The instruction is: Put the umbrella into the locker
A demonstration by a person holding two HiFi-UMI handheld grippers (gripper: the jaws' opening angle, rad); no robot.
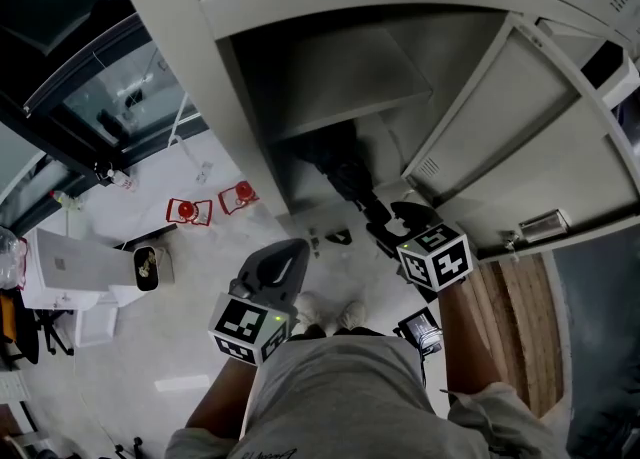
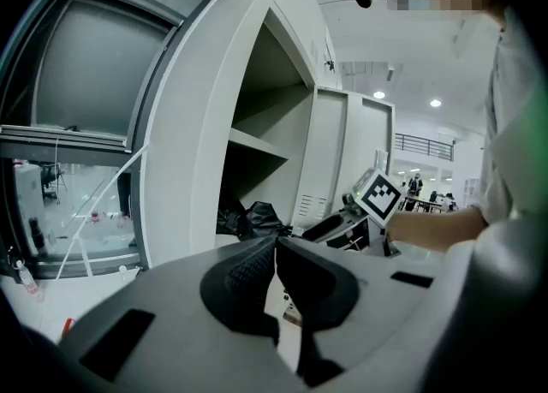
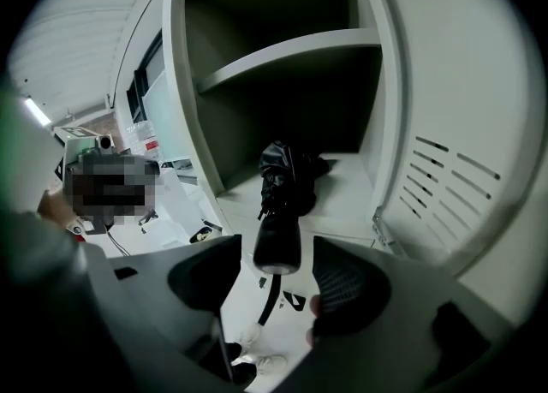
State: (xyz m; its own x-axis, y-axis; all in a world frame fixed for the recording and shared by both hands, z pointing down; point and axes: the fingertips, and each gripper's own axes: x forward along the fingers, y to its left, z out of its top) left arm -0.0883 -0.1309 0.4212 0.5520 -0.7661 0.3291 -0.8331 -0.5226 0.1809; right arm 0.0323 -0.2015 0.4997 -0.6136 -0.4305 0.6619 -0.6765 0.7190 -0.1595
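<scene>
**While the umbrella lies part-way in the locker, its handle points straight at the right hand-held gripper**

Though the folded black umbrella (image 3: 287, 179) already rests with its cloth end on the floor of the lower compartment (image 3: 347, 199) of the locker (image 1: 420, 57), its handle juts out past the front edge. Its long axis runs front to back, in line with the right hand-held gripper (image 3: 277, 273). That gripper sits directly behind the handle's end, released: the jaws stand apart on either side of the handle, with a gap showing on both sides. A wrist strap (image 3: 268, 307) hangs down from the handle between them.

The left hand-held gripper (image 2: 276, 250) is clenched on nothing, its jaws pressed together, and it hangs back and to the left, well apart from the umbrella. The right one is plainly the nearer. The open door (image 1: 540, 137) swings off to the right, leaving the opening free.

Judging from this, the task is nearly done. What remains turns on that shared line: a push along the umbrella's length should carry the handle inside, while a sideways nudge might swing it against the locker's frame.
</scene>
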